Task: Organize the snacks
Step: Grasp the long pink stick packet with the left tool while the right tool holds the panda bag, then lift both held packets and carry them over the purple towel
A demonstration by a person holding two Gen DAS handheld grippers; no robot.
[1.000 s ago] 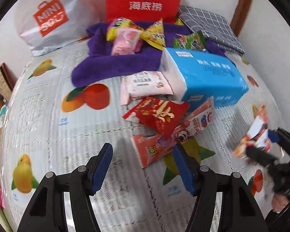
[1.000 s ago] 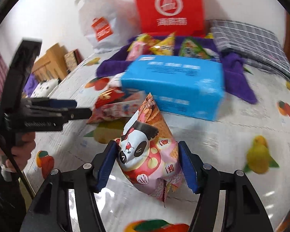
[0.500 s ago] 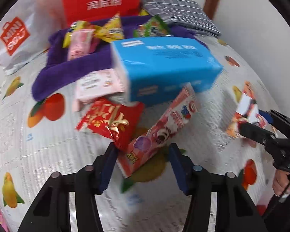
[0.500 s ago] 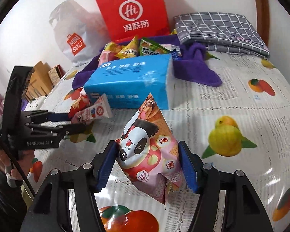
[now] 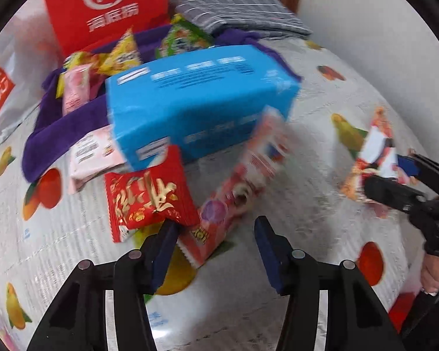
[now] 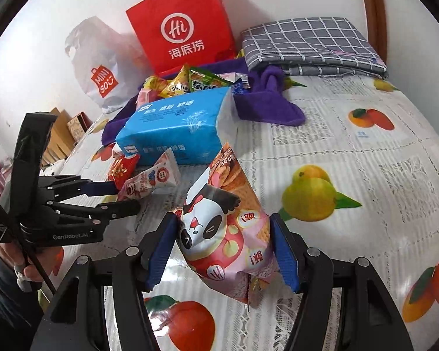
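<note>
Left hand-held gripper [image 5: 215, 245] now straddling the pink snack tube [image 5: 237, 187] on the table [image 5: 307, 175], jaws narrowed, not yet pinching. Right hand-held gripper [image 6: 224, 248] still clenched on the panda snack bag [image 6: 228, 228]. Pickup looks imminent.

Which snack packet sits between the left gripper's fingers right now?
The long pink packet lying in front of the blue tissue pack, its near end between the left gripper fingers. The red packet beside it overlaps only its edge.
</note>
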